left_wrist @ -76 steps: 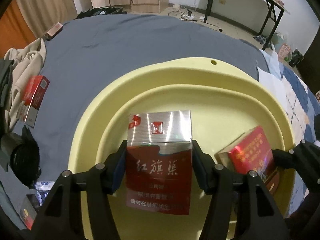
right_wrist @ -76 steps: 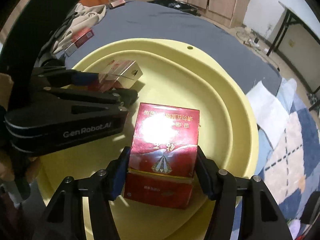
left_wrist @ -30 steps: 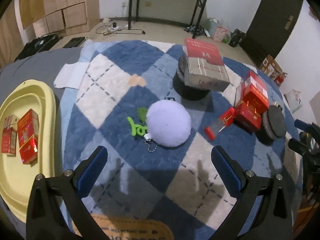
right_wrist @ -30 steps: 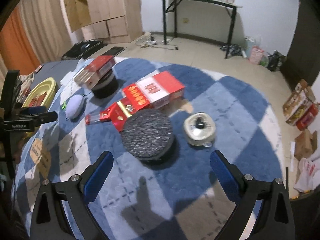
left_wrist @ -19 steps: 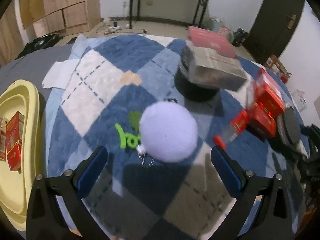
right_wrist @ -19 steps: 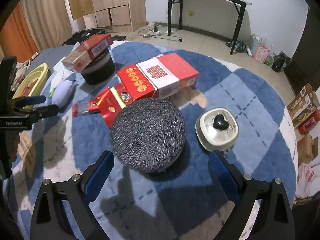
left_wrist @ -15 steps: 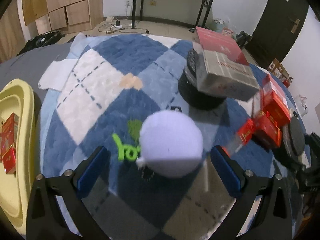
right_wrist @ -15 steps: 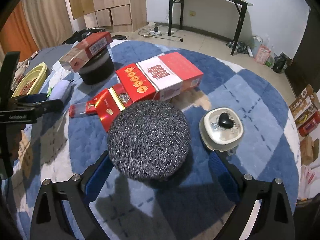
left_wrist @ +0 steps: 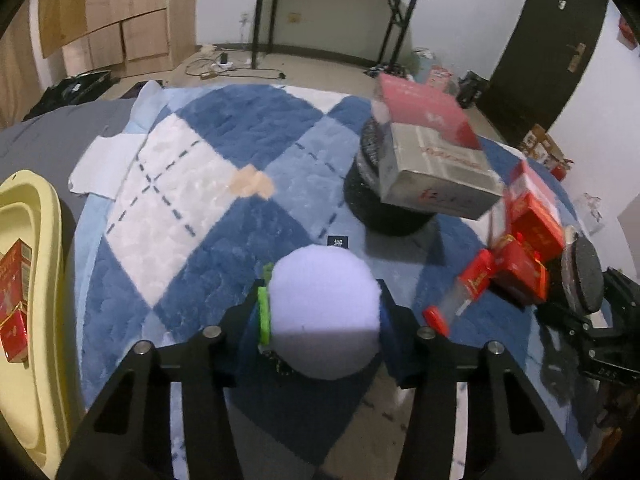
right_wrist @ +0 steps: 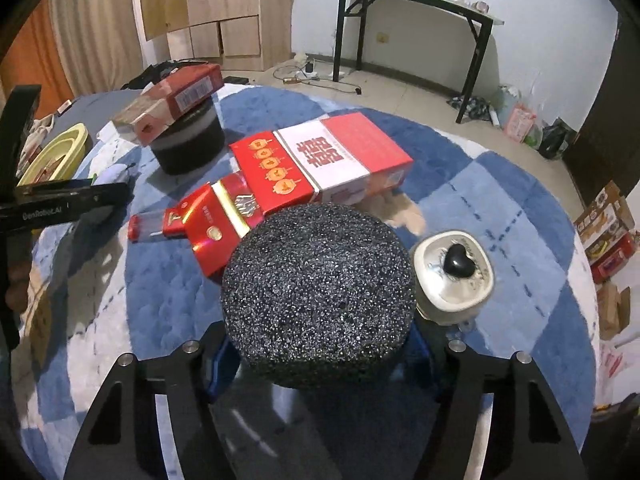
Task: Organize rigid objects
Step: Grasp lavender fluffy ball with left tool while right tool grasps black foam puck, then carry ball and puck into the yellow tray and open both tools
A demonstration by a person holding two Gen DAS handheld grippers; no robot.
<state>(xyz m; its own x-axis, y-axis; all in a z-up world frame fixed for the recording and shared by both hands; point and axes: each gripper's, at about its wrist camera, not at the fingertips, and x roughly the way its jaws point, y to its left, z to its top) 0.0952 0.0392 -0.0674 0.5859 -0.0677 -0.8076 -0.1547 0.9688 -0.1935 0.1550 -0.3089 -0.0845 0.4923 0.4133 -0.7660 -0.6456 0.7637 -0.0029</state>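
Already both grippers are closing, the left gripper (left_wrist: 323, 322) around the lilac pompom (left_wrist: 323, 312) and the right gripper (right_wrist: 318, 354) around the black speckled puck (right_wrist: 317, 296), so the soft ball may squash and slip free while the wide puck nudges the silver tin (right_wrist: 454, 276) just beside it.

The checked rug (left_wrist: 192, 184) is deep, soft pile cloth, matt all over. The lavender pompom (left_wrist: 322, 312) looks fluffy and matt, with a glossy green plastic tag (left_wrist: 263, 312) beside it. The round black puck (right_wrist: 318, 292) has a rough, speckled, glittery top. Near it, the cream lid (right_wrist: 454, 276) is smooth and shiny, with a glossy black heart knob (right_wrist: 460, 263). The red cartons (right_wrist: 320, 164) are smooth printed card, partly foil-bright, and the carton on the black tub (left_wrist: 432, 164) has a reflective wrapped sheen. The yellow basin (left_wrist: 40, 304) is smooth, slightly glossy plastic. Both grippers' arms are matt black plastic with blue rubbery pads (right_wrist: 218, 364).
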